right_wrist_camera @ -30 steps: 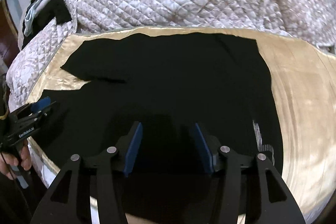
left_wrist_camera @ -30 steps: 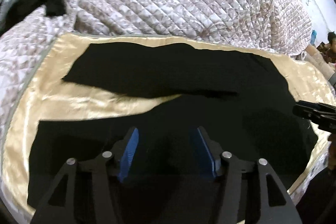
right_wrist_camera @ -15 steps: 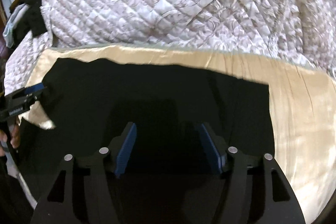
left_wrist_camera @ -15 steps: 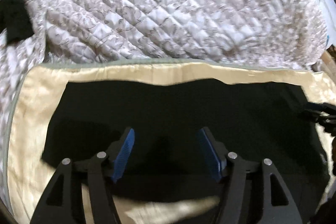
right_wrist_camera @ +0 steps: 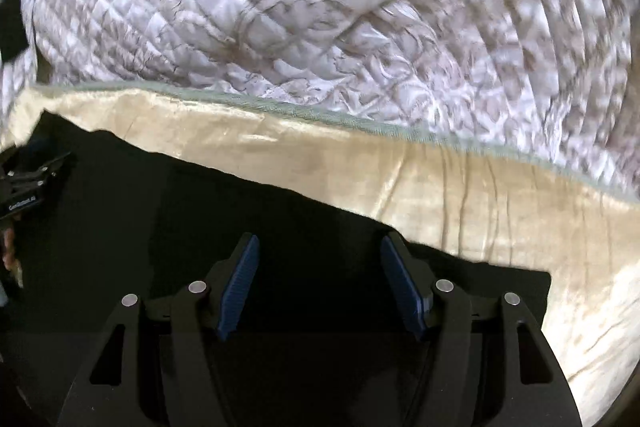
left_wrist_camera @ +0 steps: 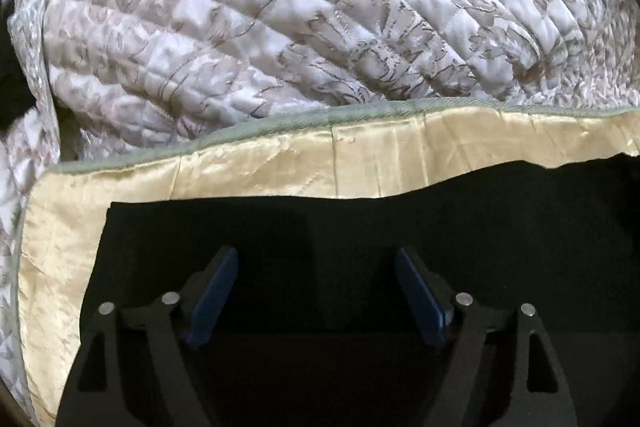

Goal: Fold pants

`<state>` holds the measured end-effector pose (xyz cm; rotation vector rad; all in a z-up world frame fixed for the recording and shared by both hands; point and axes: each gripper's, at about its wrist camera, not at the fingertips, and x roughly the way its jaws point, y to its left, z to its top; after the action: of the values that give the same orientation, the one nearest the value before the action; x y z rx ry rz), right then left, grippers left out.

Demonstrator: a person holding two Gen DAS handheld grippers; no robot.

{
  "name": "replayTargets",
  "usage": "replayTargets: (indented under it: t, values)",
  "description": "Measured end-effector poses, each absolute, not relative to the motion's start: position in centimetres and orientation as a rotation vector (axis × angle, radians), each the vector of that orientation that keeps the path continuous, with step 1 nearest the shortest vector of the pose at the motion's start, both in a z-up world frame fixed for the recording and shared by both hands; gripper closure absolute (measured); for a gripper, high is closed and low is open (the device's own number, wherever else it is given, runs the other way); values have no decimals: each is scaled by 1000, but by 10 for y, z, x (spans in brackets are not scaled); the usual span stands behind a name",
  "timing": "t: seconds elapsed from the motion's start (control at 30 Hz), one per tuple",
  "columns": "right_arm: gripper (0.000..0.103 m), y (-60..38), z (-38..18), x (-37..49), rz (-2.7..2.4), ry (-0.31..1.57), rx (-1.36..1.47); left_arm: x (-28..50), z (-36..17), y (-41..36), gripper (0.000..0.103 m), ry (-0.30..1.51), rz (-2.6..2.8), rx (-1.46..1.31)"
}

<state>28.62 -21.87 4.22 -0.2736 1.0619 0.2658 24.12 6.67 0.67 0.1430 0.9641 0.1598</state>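
Item: black pants (left_wrist_camera: 360, 227), one pair, lying flat on the cream satin sheet (left_wrist_camera: 260, 171), near side of the bed; quilted floral bedspread (left_wrist_camera: 320, 27) heaped beyond.

Handling, my judgement: soft, light, limp cloth with no stiffness. It will sag and drag, and I'd expect it to slide easily on the satin. I'd pinch it at the far edge, near the corners, taking both layers.

Appearance: matte, uniformly black; the seams are too dark to read. The far edge is wavy; a squared corner shows at left in my left view, another at right in my right view.

Left gripper (left_wrist_camera: 316, 291): jaws widening, nothing between the pads, hovering over cloth.

Right gripper (right_wrist_camera: 320, 283): jaws narrowing, not yet pressing on fabric.
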Motion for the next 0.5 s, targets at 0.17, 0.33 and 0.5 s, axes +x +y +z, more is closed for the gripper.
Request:
replayTargets:
  t: [0.17,0.33,0.5]
  values:
    - [95,-209,42,282,287,1047,-295,235,6,54,99,947,122,180]
    - [98,-212,66,265,298,978,-257,209,32,56,99,858,130,120]
    - [98,-217,112,215,332,865,-190,154,81,62,99,743,97,19]
